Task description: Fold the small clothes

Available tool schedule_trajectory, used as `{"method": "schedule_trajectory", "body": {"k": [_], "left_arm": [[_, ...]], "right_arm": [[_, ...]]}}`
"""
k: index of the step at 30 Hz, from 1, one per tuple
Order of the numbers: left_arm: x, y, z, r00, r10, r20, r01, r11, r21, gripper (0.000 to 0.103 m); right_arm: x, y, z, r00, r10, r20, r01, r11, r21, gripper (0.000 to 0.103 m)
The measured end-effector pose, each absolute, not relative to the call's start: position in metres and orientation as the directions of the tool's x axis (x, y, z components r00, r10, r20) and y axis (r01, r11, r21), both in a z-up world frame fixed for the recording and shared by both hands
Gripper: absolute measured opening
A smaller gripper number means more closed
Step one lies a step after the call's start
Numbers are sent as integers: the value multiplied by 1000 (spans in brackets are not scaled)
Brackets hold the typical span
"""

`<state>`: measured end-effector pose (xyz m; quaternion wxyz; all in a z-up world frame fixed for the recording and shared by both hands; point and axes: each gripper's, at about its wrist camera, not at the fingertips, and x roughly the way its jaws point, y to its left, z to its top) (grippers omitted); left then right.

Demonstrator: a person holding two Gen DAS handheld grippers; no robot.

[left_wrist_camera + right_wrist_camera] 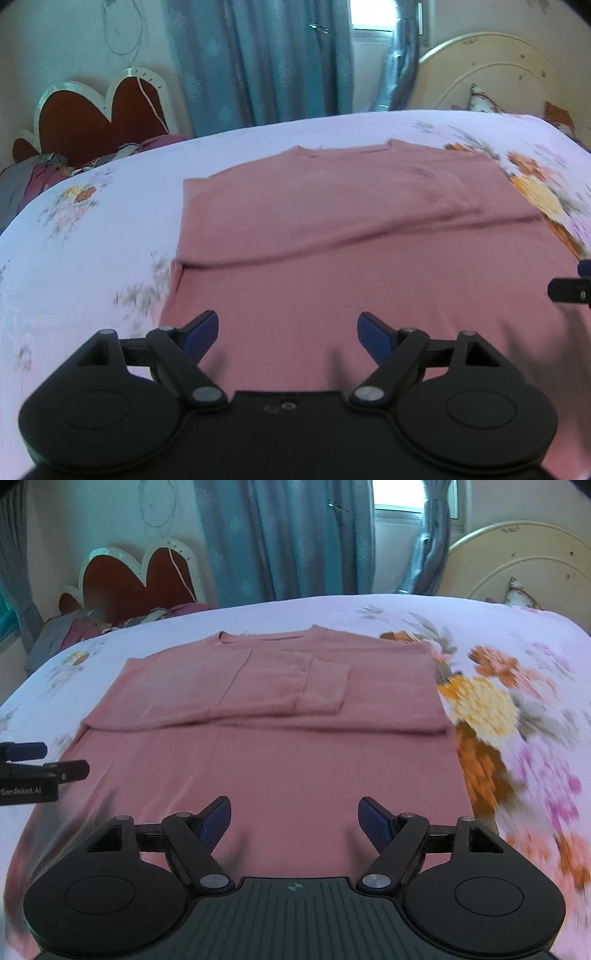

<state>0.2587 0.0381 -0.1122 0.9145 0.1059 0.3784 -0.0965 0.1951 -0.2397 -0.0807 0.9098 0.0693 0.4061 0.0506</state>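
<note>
A pink long-sleeved top (332, 258) lies flat on the bed, collar at the far side, both sleeves folded in across its chest (288, 686). It also fills the middle of the right wrist view (266, 760). My left gripper (286, 332) is open and empty, hovering over the near hem on the left part. My right gripper (293, 818) is open and empty over the near hem on the right part. Each gripper shows at the edge of the other's view: the right one (570, 288) and the left one (33, 768).
The bed has a white floral sheet (517, 720). A heart-shaped red headboard (99, 114) and a heap of clothes (33, 173) are at the far left. Blue curtains (288, 539) hang behind. A cream round headboard (524, 561) is at the far right.
</note>
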Motion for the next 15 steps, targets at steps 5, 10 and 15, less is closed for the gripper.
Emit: {"method": "schedule_trajectory", "body": {"k": [5,10,15], "left_arm": [[219,52,-119,689,-131,-713,283,954,98,83],[185,71,-127,686,-132,-715,279,956,92,83],[164,93,-134,681,-126,-721,253,965,70,83]], "right_arm": [[153,-231,-81,673,122,-729,-24,989,143,75],[113,-231,-85,675,93,-731,-10,993,118,75],[85,-238,-92,672,55,-739,19,996,91,75]]}}
